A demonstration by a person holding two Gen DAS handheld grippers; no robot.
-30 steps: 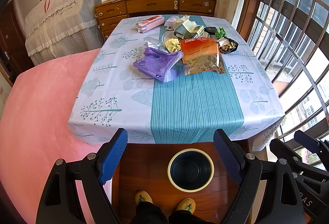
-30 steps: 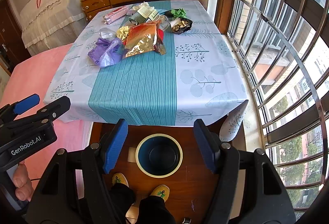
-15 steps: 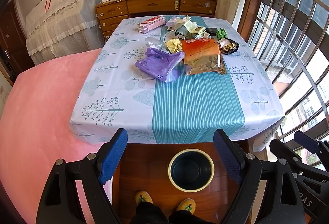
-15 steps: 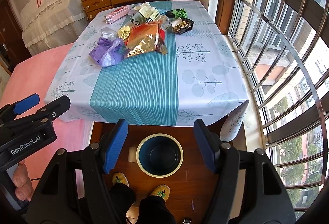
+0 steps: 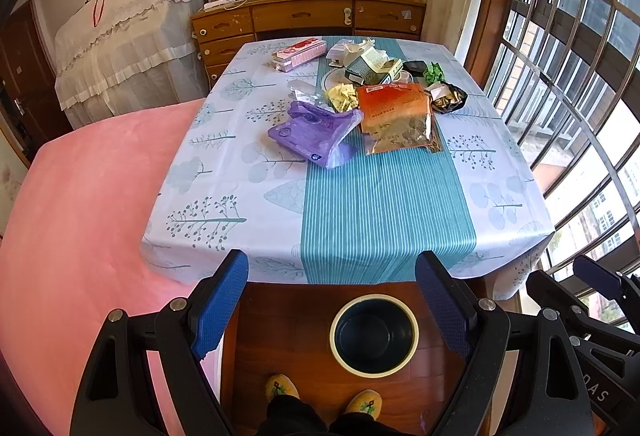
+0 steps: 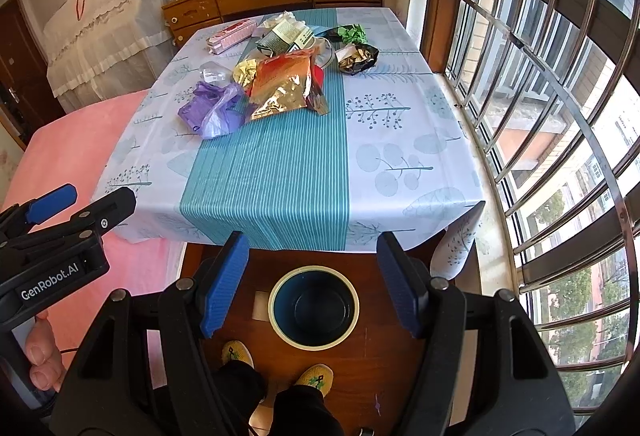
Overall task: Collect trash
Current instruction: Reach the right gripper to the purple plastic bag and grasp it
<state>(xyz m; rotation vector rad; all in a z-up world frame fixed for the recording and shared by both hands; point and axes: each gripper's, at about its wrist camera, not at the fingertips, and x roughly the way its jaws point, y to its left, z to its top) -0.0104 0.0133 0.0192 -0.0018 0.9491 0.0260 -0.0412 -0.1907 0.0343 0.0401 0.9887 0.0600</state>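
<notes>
Where the floor meets the near table edge: one table (image 5: pixel 208 196), draped in a leaf-print cloth with one teal striped band down the middle, cloth hanging over the near edge and both near corners. Left of it, one pink bed (image 5: pixel 80 216), close against the table's left side. Right of it, one barred window wall (image 6: pixel 540 96), with only a narrow ledge between table and bars. Beyond the far edge, one wooden dresser (image 5: pixel 304 14).

On the floor, one bin (image 5: pixel 374 334), dark inside with a pale rim, empty, just short of the near table edge and between two slippered feet and the overhanging cloth.

All trash bunched on the far half of the table; near half bare, wide open for reaching in. Counted large to small: one orange foil bag (image 5: pixel 396 116) on the teal band; one purple plastic bag (image 5: pixel 316 132) touching its left side; one pink box (image 5: pixel 300 52) near the far left edge; one dark green carton (image 5: pixel 374 66); one black foil wrapper (image 5: pixel 450 98) right of the orange bag; one yellow crumpled wrapper (image 5: pixel 342 96); one clear wrapper (image 5: pixel 302 88); one green leafy scrap (image 5: pixel 434 72). Possibly more pieces behind the carton, too jumbled to count.

Two tools, both over the floor short of the table: left gripper (image 5: pixel 332 312) with jaws spread wide, nothing between them; right gripper (image 6: pixel 312 288) likewise spread wide and empty.
</notes>
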